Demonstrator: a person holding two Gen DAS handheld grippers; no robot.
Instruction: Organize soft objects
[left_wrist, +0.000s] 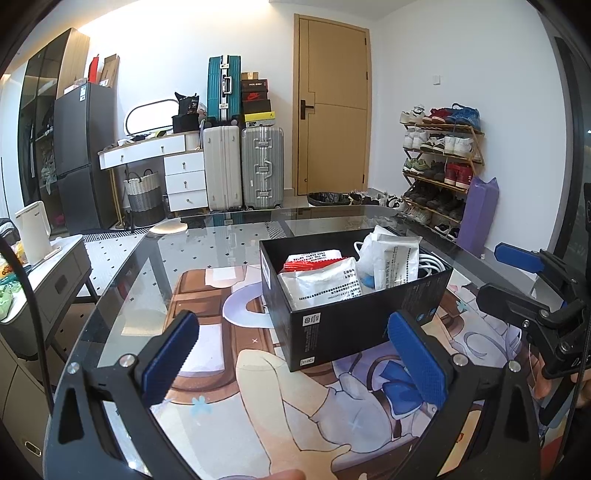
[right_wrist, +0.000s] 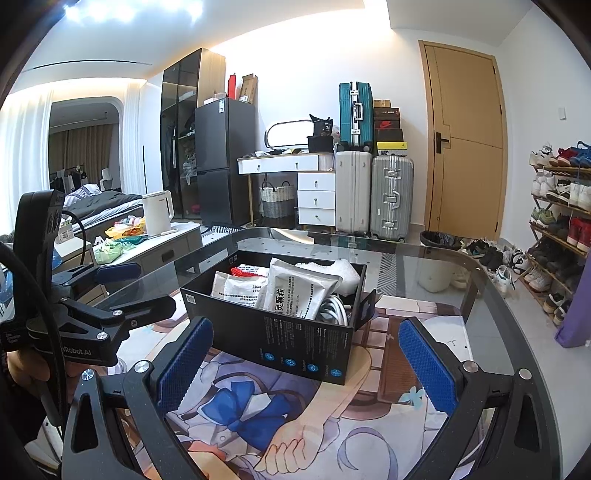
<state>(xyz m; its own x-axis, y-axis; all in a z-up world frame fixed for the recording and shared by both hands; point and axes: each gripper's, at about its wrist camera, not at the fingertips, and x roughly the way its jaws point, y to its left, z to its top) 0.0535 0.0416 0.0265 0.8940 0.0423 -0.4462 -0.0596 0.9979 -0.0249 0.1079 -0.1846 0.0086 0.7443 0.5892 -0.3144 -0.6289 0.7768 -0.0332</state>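
Behind everything stand stacked suitcases (left_wrist: 242, 166), a tan door (left_wrist: 332, 107) and a loaded shoe rack (left_wrist: 441, 162), while closer to me a round glass surface (left_wrist: 147, 266) carries a printed cartoon mat (left_wrist: 229, 354). On that mat sits an open black cardboard box (left_wrist: 354, 328), just ahead of my left claw (left_wrist: 293, 363) and a little to its right; from my right claw (right_wrist: 306, 363) it lies just ahead and slightly left. Both claws are released, blue pads spread wide with nothing between them, hovering above the mat short of the box. Inside the box I can make out white crinkled foil sachets with black print (right_wrist: 295, 293), a red-edged packet (left_wrist: 310, 263) toward the far left corner, a white padded pouch (right_wrist: 332, 271) at the back, and a coiled white cable (right_wrist: 334, 308) against the right wall. I judge the sachets light, limp and somewhat slick, likely to buckle or slide if pinched at the belly; a sealed top edge, standing proud of the rim, looks like the safest place to nip. The cable may snag a neighbour when lifted. The box itself seems stiff but light, so it could skate on the mat if I nudge a wall.
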